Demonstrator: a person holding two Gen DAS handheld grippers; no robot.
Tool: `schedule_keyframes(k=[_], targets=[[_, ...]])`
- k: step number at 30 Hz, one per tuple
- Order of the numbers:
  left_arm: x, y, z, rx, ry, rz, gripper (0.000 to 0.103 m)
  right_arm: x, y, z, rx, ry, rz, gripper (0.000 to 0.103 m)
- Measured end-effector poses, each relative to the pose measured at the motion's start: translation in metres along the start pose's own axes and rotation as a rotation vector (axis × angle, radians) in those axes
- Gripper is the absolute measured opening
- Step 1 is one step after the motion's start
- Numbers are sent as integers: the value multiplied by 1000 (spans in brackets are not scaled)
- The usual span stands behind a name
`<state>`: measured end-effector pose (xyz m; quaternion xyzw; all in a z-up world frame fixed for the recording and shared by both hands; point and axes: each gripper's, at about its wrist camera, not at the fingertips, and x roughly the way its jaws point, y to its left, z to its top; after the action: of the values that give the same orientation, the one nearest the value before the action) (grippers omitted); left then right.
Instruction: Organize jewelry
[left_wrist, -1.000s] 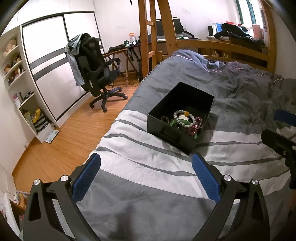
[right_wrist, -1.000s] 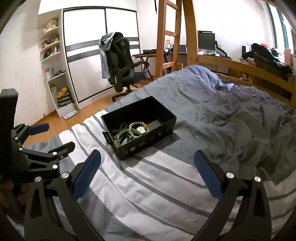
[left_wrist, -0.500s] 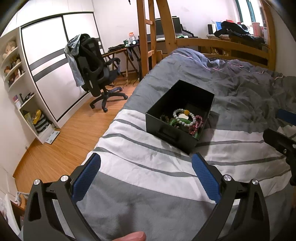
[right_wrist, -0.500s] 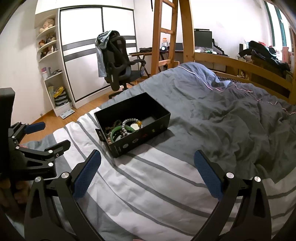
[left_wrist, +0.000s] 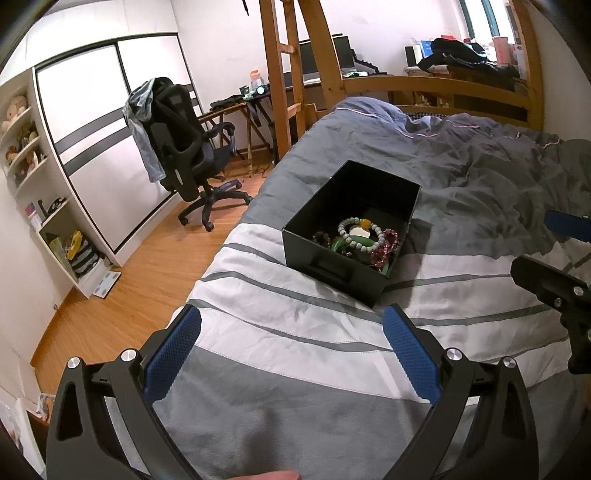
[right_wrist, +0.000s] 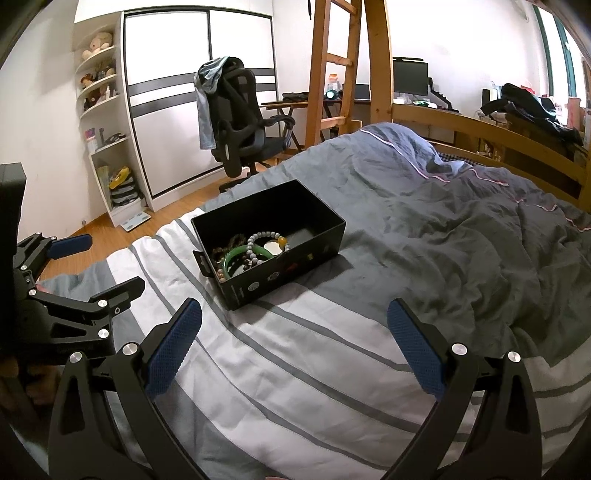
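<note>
Left wrist view: left gripper (left_wrist: 291, 332) hangs over the striped duvet (left_wrist: 280, 354), fingers spread wide, empty. Box (left_wrist: 328, 206) of bracelets (left_wrist: 360, 238) sits just beyond.

Right wrist view: right gripper (right_wrist: 294, 330) likewise gapes empty; box (right_wrist: 314, 243) far-left of centre.

Open black rectangular box (left_wrist: 354, 236) sits flat on the striped grey-white bed cover. Inside, piled at its near end: pale grey bead bracelet with amber bead (left_wrist: 360, 232), green bangle (right_wrist: 242, 258), dark red bead bracelet (left_wrist: 386, 247), brown bead strand (right_wrist: 225, 251).
</note>
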<state>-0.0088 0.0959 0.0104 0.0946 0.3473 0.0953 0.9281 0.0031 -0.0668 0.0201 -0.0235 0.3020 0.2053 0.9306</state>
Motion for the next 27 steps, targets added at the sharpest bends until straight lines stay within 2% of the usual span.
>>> schedule_keyframes(k=[27], targets=[[-4,-6,-1,19,-19,-18,97,3,2,-4,-5,9,4,99]])
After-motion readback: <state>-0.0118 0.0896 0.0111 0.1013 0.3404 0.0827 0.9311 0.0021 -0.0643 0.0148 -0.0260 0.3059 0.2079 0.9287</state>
